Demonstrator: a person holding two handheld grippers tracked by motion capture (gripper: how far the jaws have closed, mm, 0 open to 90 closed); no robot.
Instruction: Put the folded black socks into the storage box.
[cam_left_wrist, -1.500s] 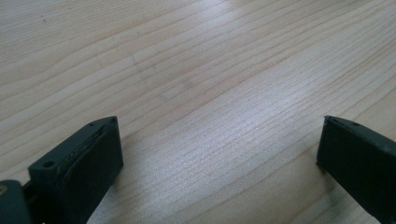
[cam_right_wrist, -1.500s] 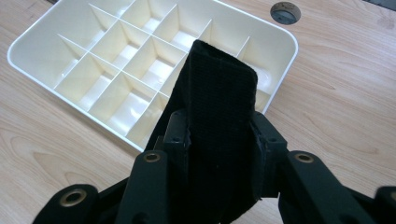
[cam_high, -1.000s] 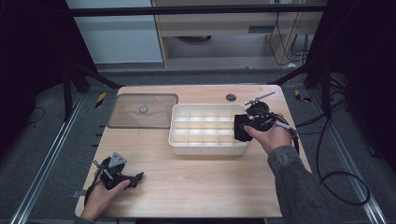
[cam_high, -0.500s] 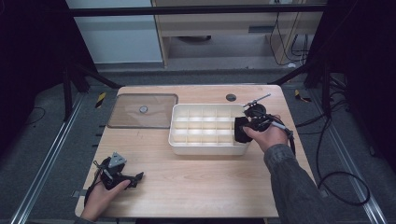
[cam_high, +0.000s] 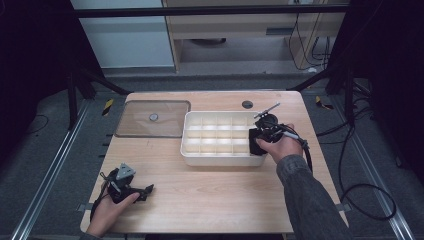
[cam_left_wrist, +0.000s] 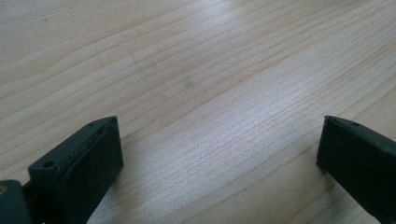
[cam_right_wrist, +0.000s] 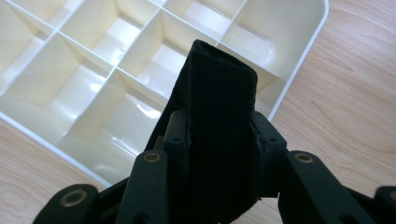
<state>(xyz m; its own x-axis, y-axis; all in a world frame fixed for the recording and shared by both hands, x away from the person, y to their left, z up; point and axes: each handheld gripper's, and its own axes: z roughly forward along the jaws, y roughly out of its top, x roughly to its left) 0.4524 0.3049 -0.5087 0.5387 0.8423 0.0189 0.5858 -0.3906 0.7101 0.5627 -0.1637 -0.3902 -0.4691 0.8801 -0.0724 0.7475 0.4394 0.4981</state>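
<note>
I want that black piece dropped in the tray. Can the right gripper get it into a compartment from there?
Probably yes: the right gripper, shut on the black fabric piece, hangs over the divided tray, whose open compartments lie bare beneath it.

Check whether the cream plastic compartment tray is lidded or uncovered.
Uncovered. The cream plastic compartment tray shows its open dividers, and the clear flat lid lies on the wooden table to its left.

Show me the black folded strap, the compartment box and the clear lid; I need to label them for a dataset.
black folded strap (cam_right_wrist: 219, 93), right gripper view, on its ribbed upper face.
compartment box (cam_high: 220, 159), high view, on its near outer wall.
clear lid (cam_high: 140, 120), high view, on its transparent panel.
</note>
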